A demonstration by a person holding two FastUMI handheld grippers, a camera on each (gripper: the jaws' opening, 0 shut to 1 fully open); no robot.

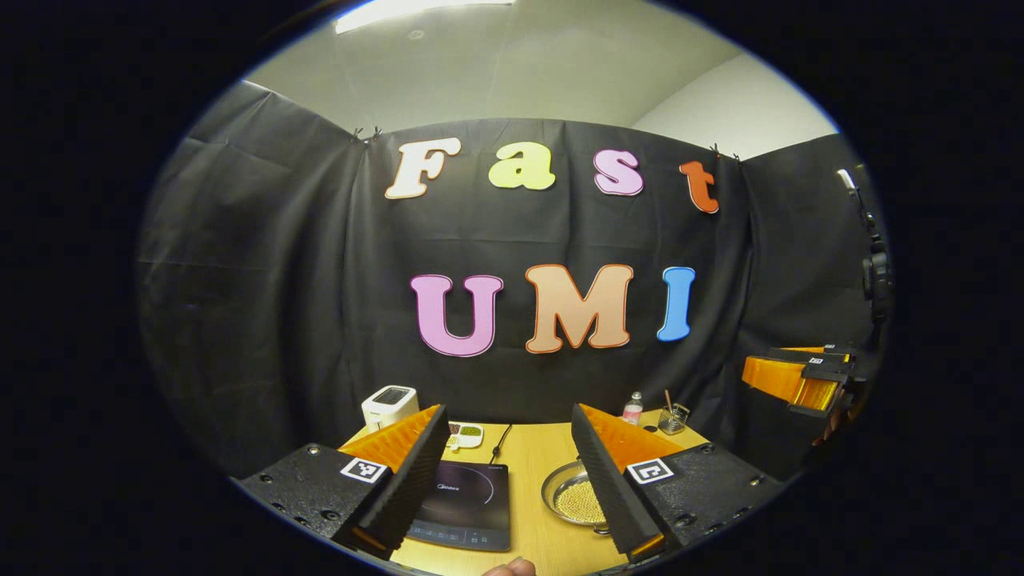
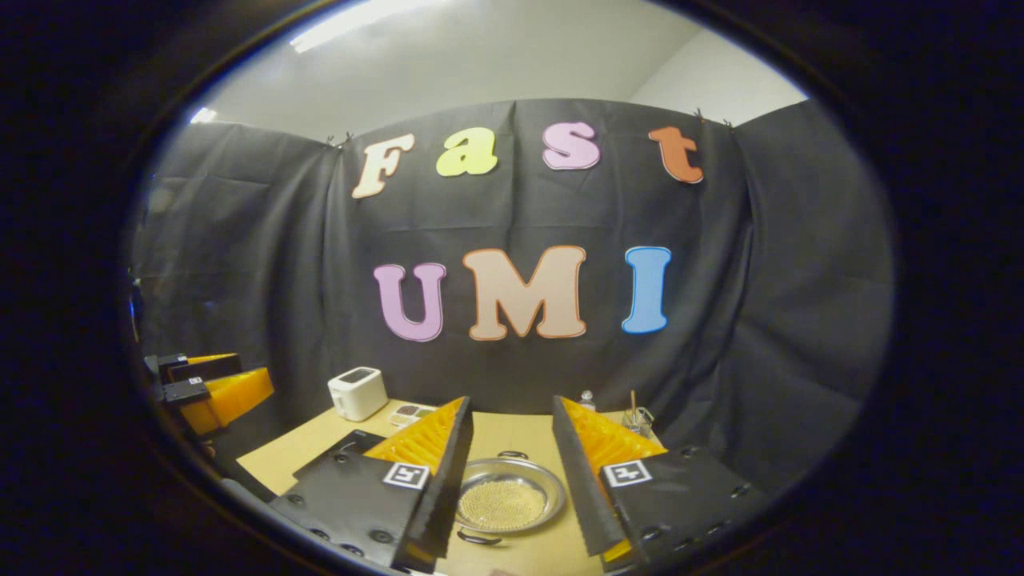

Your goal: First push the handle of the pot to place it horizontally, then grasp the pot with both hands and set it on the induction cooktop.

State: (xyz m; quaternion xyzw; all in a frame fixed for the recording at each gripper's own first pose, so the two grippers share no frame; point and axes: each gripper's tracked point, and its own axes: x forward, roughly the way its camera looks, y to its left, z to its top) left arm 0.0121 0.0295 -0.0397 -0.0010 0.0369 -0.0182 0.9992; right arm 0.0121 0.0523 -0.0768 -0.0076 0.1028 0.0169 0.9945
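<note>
A shallow metal pot holding small pale beads sits on the wooden table. One dark handle points toward me and the other points away. My right gripper hovers open above the pot, a finger on each side. In the left gripper view the black induction cooktop lies left of the pot. My left gripper is open above both, touching neither. Each gripper also appears in the other's view, the right gripper far right and the left gripper far left, both raised off the table.
A white toaster stands at the table's back left, beside a small divided dish. A cable runs back from the cooktop. A small bottle and a glass with a stick stand at the back right.
</note>
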